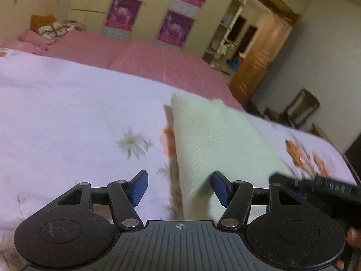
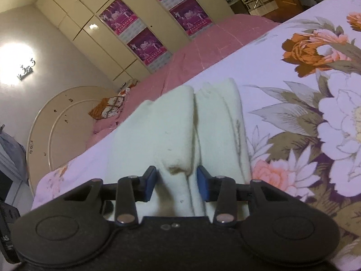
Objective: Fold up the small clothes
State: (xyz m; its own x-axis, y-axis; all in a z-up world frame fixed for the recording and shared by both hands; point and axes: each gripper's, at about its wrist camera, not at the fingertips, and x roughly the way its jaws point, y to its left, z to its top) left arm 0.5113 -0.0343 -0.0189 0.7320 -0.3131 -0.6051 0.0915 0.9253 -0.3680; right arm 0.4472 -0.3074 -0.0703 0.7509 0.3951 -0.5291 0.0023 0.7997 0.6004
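Both grippers sit parted with nothing pinched — left gripper (image 1: 179,188) and right gripper (image 2: 176,184) at lower centre, pale folded garment (image 2: 171,122) mid-frame on the floral bedsheet (image 2: 293,117) — I'd square its edges before regripping

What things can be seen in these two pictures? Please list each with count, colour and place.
garment: one, pale cream, folded, on the floral sheet
floral sheet: one, white with orange flowers, nearest
pink bedspread: one, behind the sheet
posters: four, purple, on the cupboard doors
checked cloth: one, orange and white, by the headboard
wooden door: one, brown, far right
left gripper: black, blue pads, open
right gripper: black, blue pads, open around a garment fold
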